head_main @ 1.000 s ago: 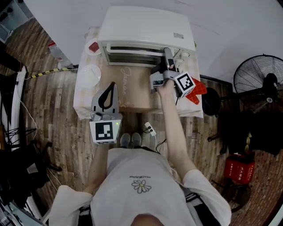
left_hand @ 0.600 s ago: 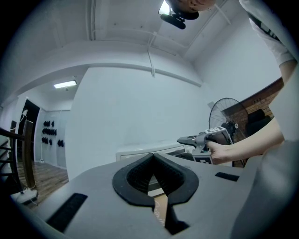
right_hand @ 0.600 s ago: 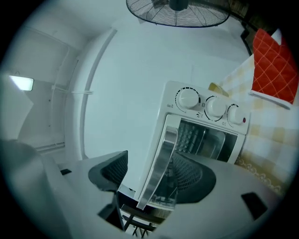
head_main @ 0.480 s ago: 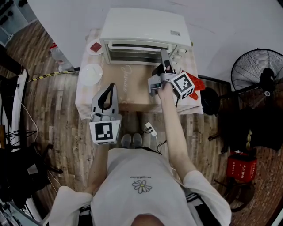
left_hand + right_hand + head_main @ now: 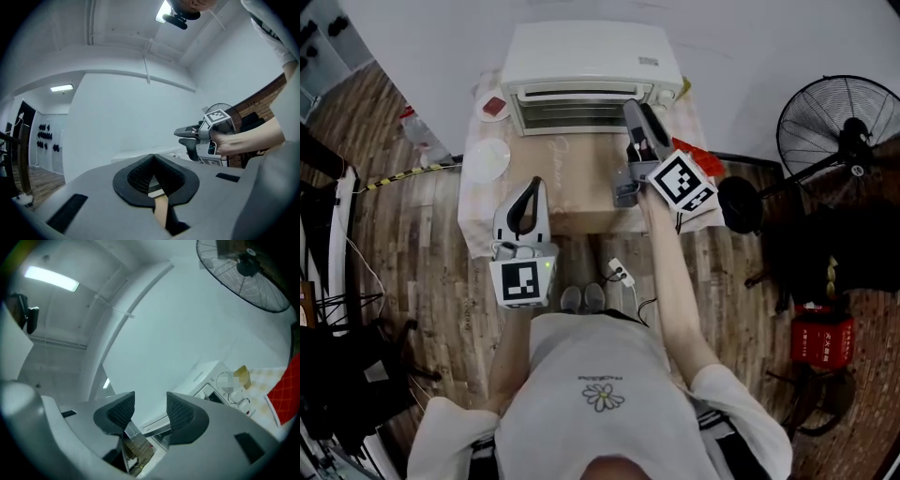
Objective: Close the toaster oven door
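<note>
The white toaster oven (image 5: 591,56) stands at the back of the table, its glass door (image 5: 577,111) raised against the front as far as I can tell. My right gripper (image 5: 633,111) hovers in front of the oven's right side, pointing at it. Its jaws are closing and nothing is between them; in the right gripper view (image 5: 151,408) only the oven's knobs (image 5: 236,399) and door edge show beyond the gap. My left gripper (image 5: 534,183) rests shut and empty near the table's front left, and its tips (image 5: 152,159) meet.
A white plate (image 5: 488,159) and a small dish with something red (image 5: 494,105) lie left of the oven. A red cloth (image 5: 701,157) lies at the right. A brown board (image 5: 577,183) covers the table's middle. A standing fan (image 5: 834,122) is on the floor to the right.
My right gripper has lifted higher in front of the oven and swung slightly left. The left gripper has stayed where it was.
</note>
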A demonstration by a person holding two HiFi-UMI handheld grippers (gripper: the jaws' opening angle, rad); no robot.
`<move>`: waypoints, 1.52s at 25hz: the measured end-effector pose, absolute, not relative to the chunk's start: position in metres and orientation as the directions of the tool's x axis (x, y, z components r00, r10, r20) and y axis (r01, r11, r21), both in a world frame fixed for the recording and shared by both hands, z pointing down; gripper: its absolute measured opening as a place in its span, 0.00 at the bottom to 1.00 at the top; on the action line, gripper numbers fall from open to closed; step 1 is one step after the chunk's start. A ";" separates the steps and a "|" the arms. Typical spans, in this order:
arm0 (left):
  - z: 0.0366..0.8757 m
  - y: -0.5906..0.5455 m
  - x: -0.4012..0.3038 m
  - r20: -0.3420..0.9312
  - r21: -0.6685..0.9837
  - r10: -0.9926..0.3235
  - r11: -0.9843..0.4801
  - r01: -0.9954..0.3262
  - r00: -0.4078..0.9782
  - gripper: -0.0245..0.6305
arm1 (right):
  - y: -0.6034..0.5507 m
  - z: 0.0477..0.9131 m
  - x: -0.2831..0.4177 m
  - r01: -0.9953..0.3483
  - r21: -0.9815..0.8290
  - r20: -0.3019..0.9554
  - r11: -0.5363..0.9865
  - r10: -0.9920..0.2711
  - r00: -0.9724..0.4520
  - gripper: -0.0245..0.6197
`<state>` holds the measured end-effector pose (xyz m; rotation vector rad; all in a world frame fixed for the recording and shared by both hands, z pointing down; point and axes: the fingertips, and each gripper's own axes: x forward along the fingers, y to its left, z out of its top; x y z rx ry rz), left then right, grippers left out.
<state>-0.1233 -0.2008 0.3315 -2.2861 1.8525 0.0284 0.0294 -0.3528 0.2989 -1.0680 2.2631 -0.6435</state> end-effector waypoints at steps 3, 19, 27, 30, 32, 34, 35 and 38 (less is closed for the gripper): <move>0.325 -0.197 -0.116 -0.156 -0.143 -0.962 -0.204 -0.968 0.225 0.06 | -0.334 0.281 0.031 -0.603 -0.512 -0.279 0.611 -0.783 -0.556 0.34; 0.318 -0.179 -0.108 -0.179 -0.165 -0.957 -0.198 -0.966 0.227 0.06 | -0.234 0.265 0.053 -0.805 -0.139 -0.317 0.577 -0.796 -0.516 0.11; 0.319 -0.177 -0.113 -0.187 -0.164 -0.958 -0.185 -0.969 0.215 0.06 | -0.202 0.288 0.051 -0.869 -0.001 -0.261 0.495 -0.839 -0.478 0.05; 0.320 -0.176 -0.113 -0.194 -0.164 -0.957 -0.184 -0.969 0.215 0.06 | -0.196 0.305 0.050 -0.879 0.009 -0.226 0.476 -0.856 -0.466 0.05; 0.320 -0.174 -0.112 -0.197 -0.165 -0.957 -0.181 -0.969 0.213 0.06 | -0.194 0.320 0.049 -0.882 0.009 -0.195 0.471 -0.865 -0.463 0.05; 0.322 -0.173 -0.113 -0.193 -0.170 -0.959 -0.178 -0.969 0.210 0.06 | -0.192 0.330 0.049 -0.884 0.009 -0.170 0.468 -0.870 -0.463 0.05; 0.323 -0.173 -0.113 -0.192 -0.170 -0.959 -0.177 -0.969 0.208 0.06 | -0.192 0.334 0.049 -0.884 0.012 -0.160 0.467 -0.872 -0.463 0.05; 0.323 -0.173 -0.114 -0.195 -0.173 -0.958 -0.176 -0.969 0.208 0.06 | -0.192 0.344 0.048 -0.884 0.016 -0.134 0.467 -0.876 -0.464 0.05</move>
